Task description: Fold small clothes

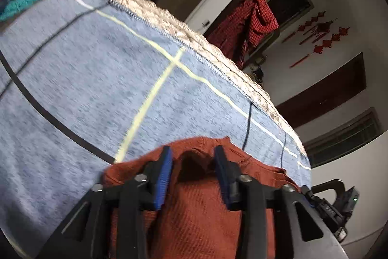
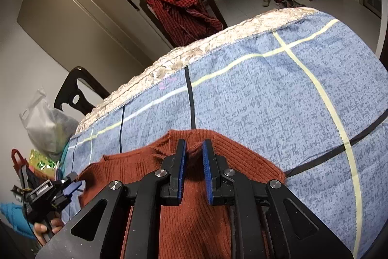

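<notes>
**Now: rust-red knit between both sets of jaws on the blue cloth**

Seen from the left wrist, the sweater is a rust-red ribbed knit, its fabric bunched into soft folds at the near edge of the surface, which is covered with a blue mottled cloth crossed by pale yellow and black lines. The left gripper stands over the garment with its jaws moderately apart; the blue pads flank a raised hump of knit with a dark hollow in it. That hump sits in the gap, and the pads do not appear to press on it. The rest of the sweater spreads below and to either side of the jaws, with the far hem reaching just past the fingertips. At the lower right edge, part of the other black tool shows.

From the right wrist, the same sweater shows clear vertical ribbing and a curved folded edge lying on the blue cloth of the surface. The right gripper has its jaws narrowly parted, and a small ridge of knit rises between the blue pads; whether they still pinch it I cannot tell. The garment fans out left and right under the jaws. At the lower left, a hand grips the other tool.
</notes>
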Demonstrator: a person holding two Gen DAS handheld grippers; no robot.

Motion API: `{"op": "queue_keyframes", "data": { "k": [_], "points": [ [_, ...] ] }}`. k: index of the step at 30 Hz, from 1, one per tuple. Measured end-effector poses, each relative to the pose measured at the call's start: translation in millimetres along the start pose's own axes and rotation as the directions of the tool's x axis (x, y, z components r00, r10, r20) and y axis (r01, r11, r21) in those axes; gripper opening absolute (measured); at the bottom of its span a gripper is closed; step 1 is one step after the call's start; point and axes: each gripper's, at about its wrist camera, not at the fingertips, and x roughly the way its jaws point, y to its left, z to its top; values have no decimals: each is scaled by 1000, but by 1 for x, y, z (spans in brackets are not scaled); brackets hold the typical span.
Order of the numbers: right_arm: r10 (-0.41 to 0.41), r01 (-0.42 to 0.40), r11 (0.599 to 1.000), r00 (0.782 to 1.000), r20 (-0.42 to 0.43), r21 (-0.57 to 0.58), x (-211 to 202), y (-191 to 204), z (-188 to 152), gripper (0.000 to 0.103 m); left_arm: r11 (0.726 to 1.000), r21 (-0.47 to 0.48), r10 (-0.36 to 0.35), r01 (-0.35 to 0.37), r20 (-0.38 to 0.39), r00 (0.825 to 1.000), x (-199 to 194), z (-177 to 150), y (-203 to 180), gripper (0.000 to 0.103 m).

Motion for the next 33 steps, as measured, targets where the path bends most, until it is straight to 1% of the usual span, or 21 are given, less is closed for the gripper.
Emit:
{"op": "queue_keyframes", "data": {
  "k": [4, 6, 8, 10, 14, 16, 18, 20, 22, 23, 25, 28, 31, 33],
  "points": [
    [-22, 22, 1000, 998, 52, -6, -7, 4, -1, 14, 1000, -10, 0, 0, 14, 1000, -7, 2, 4, 47],
    [-40, 41, 999, 996, 76, -4, -11, 3, 0, 14, 1000, 2, 23, -23, 37, 999, -12, 2, 5, 49],
    [-54, 54, 999, 996, 77, 0, -13, 2, 0, 14, 998, 26, 51, -52, 60, 997, -16, 0, 3, 49],
    [-53, 55, 998, 995, 79, -14, -16, 5, -2, 14, 996, 50, 66, -69, 58, 996, -18, -3, 1, 49],
    [-46, 51, 996, 996, 80, -70, -20, 13, -10, 14, 989, 137, 54, -60, 45, 998, -24, -14, -11, 49],
    [-33, 42, 993, 997, 77, -113, -24, 20, -19, 14, 979, 192, 52, -61, 54, 997, -28, -24, -20, 52],
    [-27, 38, 986, 997, 71, -162, -26, 28, -27, 14, 966, 250, 53, -63, 46, 998, -30, -36, -30, 53],
    [-38, 53, 974, 997, 71, -222, -28, 37, -36, 14, 953, 300, 29, -29, 6, 1000, -28, -49, -38, 53],
    [-53, 75, 950, 996, 78, -303, -30, 48, -47, 14, 946, 324, 9, 3, -34, 999, -26, -61, -41, 53],
    [-70, 95, 930, 994, 84, -354, -31, 55, -55, 14, 941, 337, 7, 10, -49, 999, -25, -69, -44, 53],
    [-89, 118, 901, 992, 89, -417, -31, 63, -67, 14, 930, 367, 15, 9, -62, 998, -24, -81, -46, 53],
    [-100, 121, 863, 993, 69, -491, -27, 70, -87, 14, 917, 400, 27, 1, -65, 998, -23, -97, -50, 53],
    [-137, 152, 818, 988, 69, -555, -22, 73, -101, 15, 911, 411, 54, -14, -86, 995, -20, -105, -46, 53],
    [-155, 164, 805, 986, 63, -570, -19, 73, -108, 15, 908, 418, 53, -14, -81, 995, -22, -108, -44, 53]
  ]
}}
